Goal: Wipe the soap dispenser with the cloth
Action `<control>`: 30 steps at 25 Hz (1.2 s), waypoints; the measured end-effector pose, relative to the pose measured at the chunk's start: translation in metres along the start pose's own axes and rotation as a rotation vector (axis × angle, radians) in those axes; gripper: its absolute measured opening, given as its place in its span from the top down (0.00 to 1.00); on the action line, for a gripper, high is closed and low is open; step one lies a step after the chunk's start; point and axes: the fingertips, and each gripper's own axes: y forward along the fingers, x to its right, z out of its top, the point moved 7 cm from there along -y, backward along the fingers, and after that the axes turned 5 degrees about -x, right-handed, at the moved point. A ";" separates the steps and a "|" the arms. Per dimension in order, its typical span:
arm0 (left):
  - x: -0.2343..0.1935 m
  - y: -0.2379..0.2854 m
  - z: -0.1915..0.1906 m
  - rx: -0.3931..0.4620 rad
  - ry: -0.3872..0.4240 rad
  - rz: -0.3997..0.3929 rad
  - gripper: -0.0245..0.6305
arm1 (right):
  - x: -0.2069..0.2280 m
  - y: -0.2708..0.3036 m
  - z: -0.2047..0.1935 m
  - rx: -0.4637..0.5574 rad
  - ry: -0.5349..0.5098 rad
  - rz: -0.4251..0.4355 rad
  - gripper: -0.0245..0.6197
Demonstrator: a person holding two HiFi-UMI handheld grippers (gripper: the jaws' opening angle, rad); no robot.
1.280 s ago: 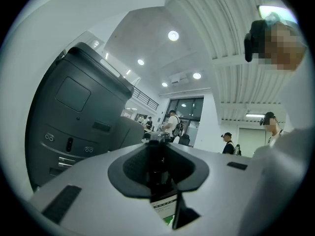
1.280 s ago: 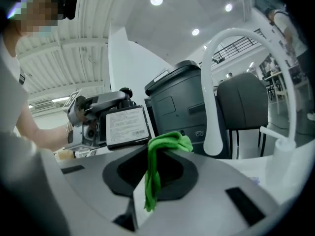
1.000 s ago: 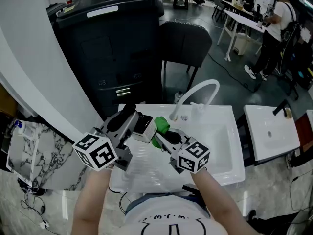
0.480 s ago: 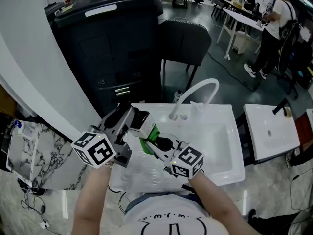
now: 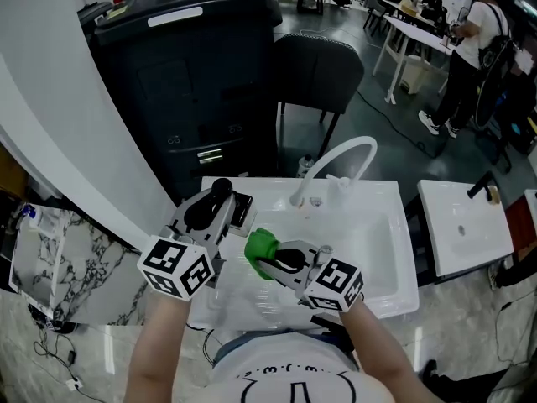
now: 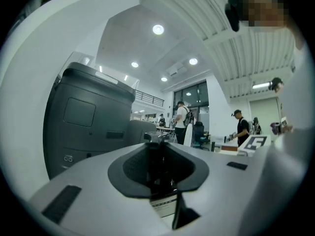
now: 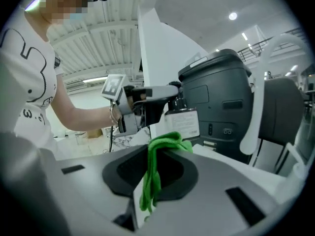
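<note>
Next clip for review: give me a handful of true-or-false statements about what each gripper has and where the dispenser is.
1. The right gripper is clamped on a green cloth. True.
2. The left gripper is empty. False: its jaws are shut on the soap dispenser.
3. The soap dispenser stands on the rim of the sink. False: the left gripper holds it up off the sink.
4. A white curved faucet rises at the back of the sink. True.

left tool clamped, apparently on soap dispenser
</note>
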 end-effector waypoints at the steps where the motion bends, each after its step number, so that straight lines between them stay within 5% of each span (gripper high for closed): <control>1: 0.001 0.000 -0.005 -0.017 0.032 0.012 0.82 | 0.003 -0.009 0.001 0.007 0.016 -0.017 0.89; 7: 0.007 0.004 -0.034 -0.098 0.146 0.026 0.82 | 0.015 -0.050 0.024 0.126 0.037 -0.149 0.89; 15: 0.037 0.003 -0.065 -0.194 0.455 0.046 0.82 | 0.010 -0.061 0.051 0.208 -0.064 -0.251 0.89; 22: 0.053 0.007 -0.080 -0.288 0.586 0.016 0.82 | -0.008 -0.020 0.070 0.023 -0.306 -0.174 0.89; 30: 0.063 0.007 -0.085 -0.342 0.665 0.022 0.82 | -0.010 0.014 0.061 -0.085 -0.329 -0.078 0.89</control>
